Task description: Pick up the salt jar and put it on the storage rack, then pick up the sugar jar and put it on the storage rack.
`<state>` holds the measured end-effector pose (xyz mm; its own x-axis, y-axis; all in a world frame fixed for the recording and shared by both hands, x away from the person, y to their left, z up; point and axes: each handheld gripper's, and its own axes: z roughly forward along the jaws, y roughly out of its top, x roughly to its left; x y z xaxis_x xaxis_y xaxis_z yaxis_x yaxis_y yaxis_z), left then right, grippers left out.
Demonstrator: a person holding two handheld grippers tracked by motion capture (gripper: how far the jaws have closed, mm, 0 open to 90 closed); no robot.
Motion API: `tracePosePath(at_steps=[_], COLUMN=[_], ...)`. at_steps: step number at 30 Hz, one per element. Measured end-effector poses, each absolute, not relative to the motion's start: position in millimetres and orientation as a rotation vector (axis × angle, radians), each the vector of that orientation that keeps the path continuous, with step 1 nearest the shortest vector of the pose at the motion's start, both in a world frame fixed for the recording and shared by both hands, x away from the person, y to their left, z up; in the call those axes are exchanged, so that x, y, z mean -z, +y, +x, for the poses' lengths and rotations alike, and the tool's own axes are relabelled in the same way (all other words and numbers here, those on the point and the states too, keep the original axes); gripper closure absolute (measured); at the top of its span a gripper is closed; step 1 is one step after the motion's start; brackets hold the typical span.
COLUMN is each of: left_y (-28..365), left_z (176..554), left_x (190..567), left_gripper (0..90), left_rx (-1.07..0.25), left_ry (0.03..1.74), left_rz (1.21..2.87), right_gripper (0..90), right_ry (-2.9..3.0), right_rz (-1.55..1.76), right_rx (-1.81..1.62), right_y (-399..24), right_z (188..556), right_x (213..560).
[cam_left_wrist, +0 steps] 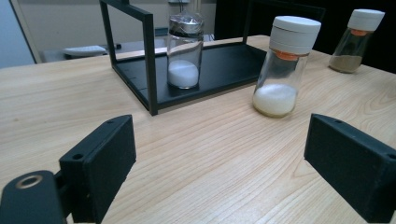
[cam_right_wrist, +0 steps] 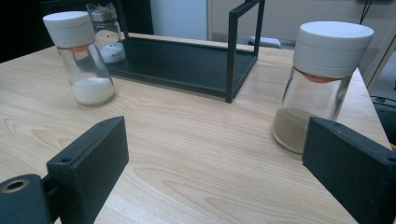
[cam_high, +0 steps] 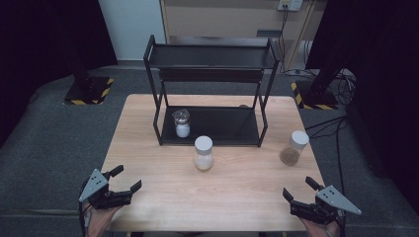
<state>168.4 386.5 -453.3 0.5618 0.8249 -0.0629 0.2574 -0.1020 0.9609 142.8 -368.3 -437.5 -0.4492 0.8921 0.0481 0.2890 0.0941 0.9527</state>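
Jars [cam_high: 203,153] wait on the tabletop [cam_high: 232,190]; both hand-held grippers, left [cam_high: 126,181] and right [cam_high: 296,190], gape empty. Reach slowly and squeeze the glass middle.

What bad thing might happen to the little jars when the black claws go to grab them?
1. The white-powder jar is tall and narrow with a heavy-looking cap; the open left gripper might knock it over if it bumps the top.
2. The brown-powder jar stands near the table's right edge, so a nudge from the right gripper may push it off.
3. The rack's front post stands close beside the jar on the shelf, so a jaw may catch on it.
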Motion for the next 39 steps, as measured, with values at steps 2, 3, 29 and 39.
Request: tracePosePath(at_steps=[2, 3, 29, 39], left_y=[387.1, 387.3, 386.3, 384.2], left_z=[169.2, 169.3, 172.4, 173.6], left_x=[454.2, 454.5, 454.9, 453.7], left_gripper=[7.3, 7.0, 3.3, 3.2], left_rx=[-0.613, -0.613, -0.591, -0.59], left_ry=[0.932, 0.934, 0.933, 0.929], left_rz=[1.647, 1.646, 1.655, 1.673], right_gripper=[7.2, 7.2, 7.6, 7.8], right_ry=[1.807, 1.807, 1.823, 1.829], right_rz=[1.158, 1.159, 1.154, 1.151], right_rx=[-1.369, -1.368, -1.374, -1.4], right_y=[-368.4, -368.3, -368.9, -368.4], right_z=[142.9, 143.0, 144.3, 144.5], right_x=[437.5, 437.6, 436.7, 432.5])
